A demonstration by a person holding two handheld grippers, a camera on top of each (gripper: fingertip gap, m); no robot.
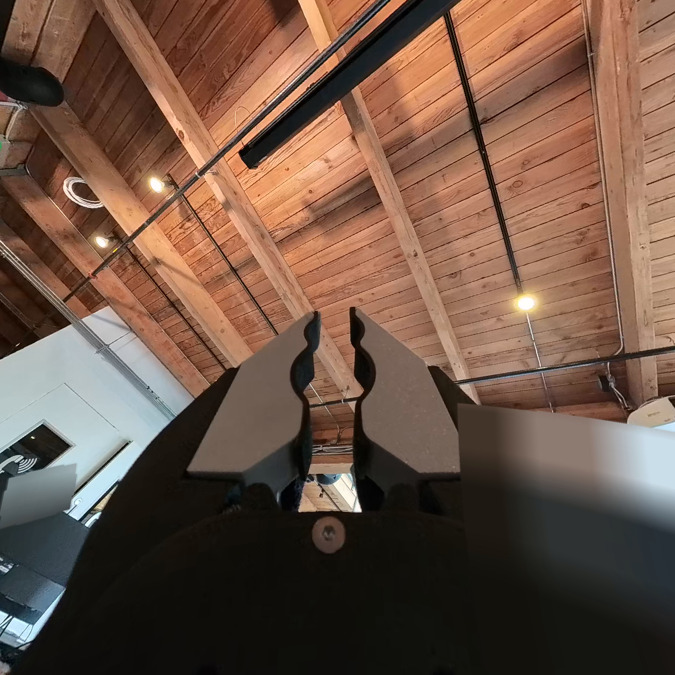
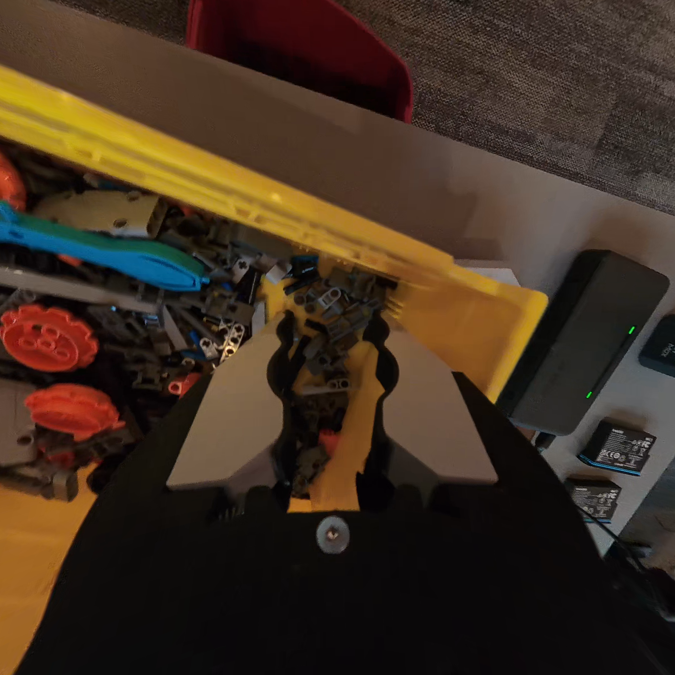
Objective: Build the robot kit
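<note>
Our right gripper, parted and empty, hovers over bricks in the bin; left gripper, nearly closed and empty, faces the ceiling.

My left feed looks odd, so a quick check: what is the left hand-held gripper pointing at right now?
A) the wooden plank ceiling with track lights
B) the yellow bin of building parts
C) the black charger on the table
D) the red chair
A: the left hand-held gripper aims up at the wooden plank ceiling, its jaws slightly apart with nothing between them; the yellow bin shows only in the right wrist view.
</note>
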